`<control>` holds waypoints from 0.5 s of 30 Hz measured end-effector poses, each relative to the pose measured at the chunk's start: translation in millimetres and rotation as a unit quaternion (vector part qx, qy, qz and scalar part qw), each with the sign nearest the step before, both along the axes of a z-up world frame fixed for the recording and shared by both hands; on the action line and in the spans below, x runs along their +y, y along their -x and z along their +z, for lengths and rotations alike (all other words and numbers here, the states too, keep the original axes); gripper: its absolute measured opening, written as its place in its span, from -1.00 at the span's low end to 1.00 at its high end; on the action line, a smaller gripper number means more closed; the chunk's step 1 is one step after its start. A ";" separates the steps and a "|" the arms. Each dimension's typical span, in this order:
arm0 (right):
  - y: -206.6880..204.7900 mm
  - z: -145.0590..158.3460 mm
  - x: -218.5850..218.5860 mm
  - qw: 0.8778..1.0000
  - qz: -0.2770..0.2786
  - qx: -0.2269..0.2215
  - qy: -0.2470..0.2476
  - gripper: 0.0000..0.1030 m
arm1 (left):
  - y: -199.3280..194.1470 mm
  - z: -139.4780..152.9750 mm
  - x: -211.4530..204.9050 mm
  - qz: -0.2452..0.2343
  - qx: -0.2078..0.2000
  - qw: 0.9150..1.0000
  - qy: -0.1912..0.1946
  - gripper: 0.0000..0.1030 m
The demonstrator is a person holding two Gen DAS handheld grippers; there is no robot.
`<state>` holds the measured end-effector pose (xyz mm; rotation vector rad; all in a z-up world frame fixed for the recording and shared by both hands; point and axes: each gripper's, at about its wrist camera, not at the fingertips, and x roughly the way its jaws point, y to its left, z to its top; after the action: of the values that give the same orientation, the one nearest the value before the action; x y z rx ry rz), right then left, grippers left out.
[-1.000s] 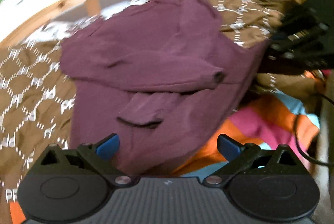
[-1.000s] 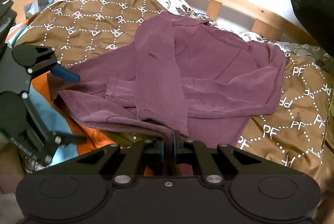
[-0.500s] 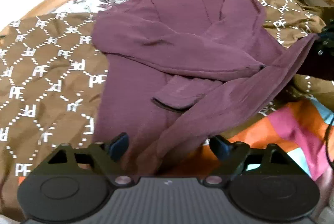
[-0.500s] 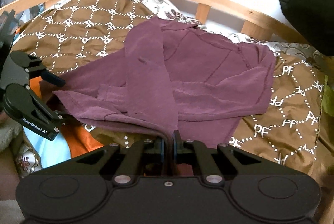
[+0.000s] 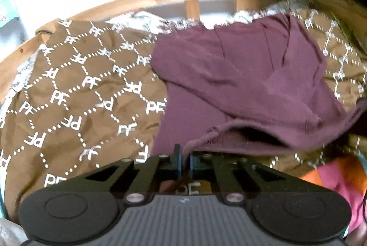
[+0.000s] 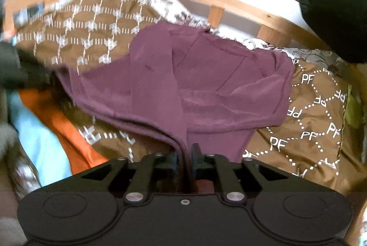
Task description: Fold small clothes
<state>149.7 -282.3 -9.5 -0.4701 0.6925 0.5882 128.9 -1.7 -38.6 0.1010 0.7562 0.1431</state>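
Blanket (image 5: 75, 108): brown, white "PF" lattice print, covers the bed; fills the left half of the left wrist view, far edge against the wooden rail (image 5: 128, 4).
Left gripper (image 5: 183, 161): blue pads pressed together, pinching the hem edge of the maroon top (image 5: 240, 76). Pinched edge rises off the blanket into the pads.
Maroon top: spread on the brown blanket, right of centre in the left view, centre in the right wrist view (image 6: 206, 85). Sleeves folded across the body. Near hem lifted at both grip points, dark gap under the raised hem between them. Far part near the rail lies flat on the blanket.
Right gripper (image 6: 185, 158): pads closed tight on a bunched fold of the top's hem, cloth running straight up out of the pinch.
Striped cloth (image 6: 57, 129): orange and light blue, under the blanket's near edge, left of the right gripper; pink/orange patch (image 5: 339, 179) of it at lower right in the left view.
Black object (image 6: 337, 0): upper right corner, beyond the rail, identity unclear.
Blur: left side of the right view smeared, detail there unreadable.
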 end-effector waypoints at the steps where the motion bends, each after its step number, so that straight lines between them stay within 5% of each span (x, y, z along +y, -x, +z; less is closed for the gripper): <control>1: 2.4 -4.8 5.2 1.000 0.002 -0.008 0.024 -0.41 | 0.9 1.9 0.2 0.001 -0.008 1.000 -0.002 -0.89; 3: 9.3 -17.3 17.7 0.996 0.016 -0.023 0.083 -0.41 | 3.0 4.5 -0.2 -0.001 -0.021 1.000 -0.007 -0.89; 5: 20.0 -27.9 30.2 0.989 0.041 -0.048 0.137 -0.80 | 7.2 8.2 -3.4 -0.008 -0.029 0.999 -0.013 -0.90; 7: 32.6 -30.9 37.9 0.981 0.060 -0.080 0.164 -0.89 | 15.0 14.6 -5.6 -0.015 -0.039 0.999 -0.017 -0.91; 15: 81.0 14.1 10.7 0.979 0.042 -0.159 0.119 -0.91 | 65.0 45.8 -7.1 -0.048 -0.079 0.996 -0.005 -0.92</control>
<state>68.7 -271.6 4.6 -0.8005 0.4383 0.4955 63.9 -8.8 7.2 0.1329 0.5913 0.0628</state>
